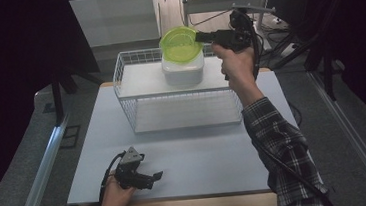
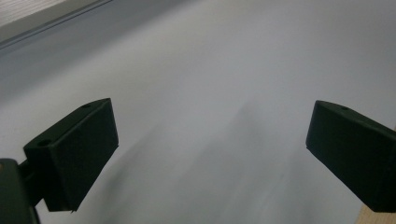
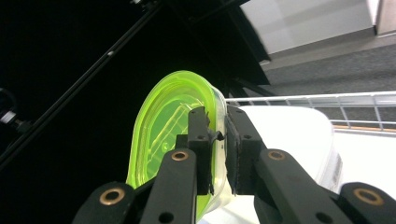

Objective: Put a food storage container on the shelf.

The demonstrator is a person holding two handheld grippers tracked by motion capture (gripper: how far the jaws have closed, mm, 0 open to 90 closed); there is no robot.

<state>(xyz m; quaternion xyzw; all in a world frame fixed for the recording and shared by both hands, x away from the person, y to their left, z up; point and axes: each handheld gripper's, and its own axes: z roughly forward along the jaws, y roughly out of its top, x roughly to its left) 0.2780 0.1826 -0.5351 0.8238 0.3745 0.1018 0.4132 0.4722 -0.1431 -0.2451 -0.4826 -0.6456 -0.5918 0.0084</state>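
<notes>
**Lid pinched by its rim over the basket, and it could easily go sideways**

Dark curtains all around, one pale table [image 1: 185, 155] in the middle, and a white wire basket [image 1: 125, 83] sitting toward the far side of it. Inside that basket there's a white container [image 1: 183, 72], and right above it my right gripper [image 1: 201, 37] has the green lid [image 1: 178, 44] clamped by its edge, jaws pressed together on the rim. In the right gripper view the lid [image 3: 163, 126] stands tilted, nearly on edge, with the container [image 3: 289, 135] just behind it.

What worries me: it's a thin rim pinch on slick plastic. If I swing the hand too quickly, the lid can pivot in the pads or slip out and drop into the basket, or clip the wire wall on the way. I can't quite tell from these angles whether the lid's lower edge is fully clear of the container's mouth, so dragging sideways might tug the whole tub along.

My left gripper [image 1: 150, 177] is parked on the near table edge, jaws apart with nothing between them, so it's no help steadying the tub.
</notes>
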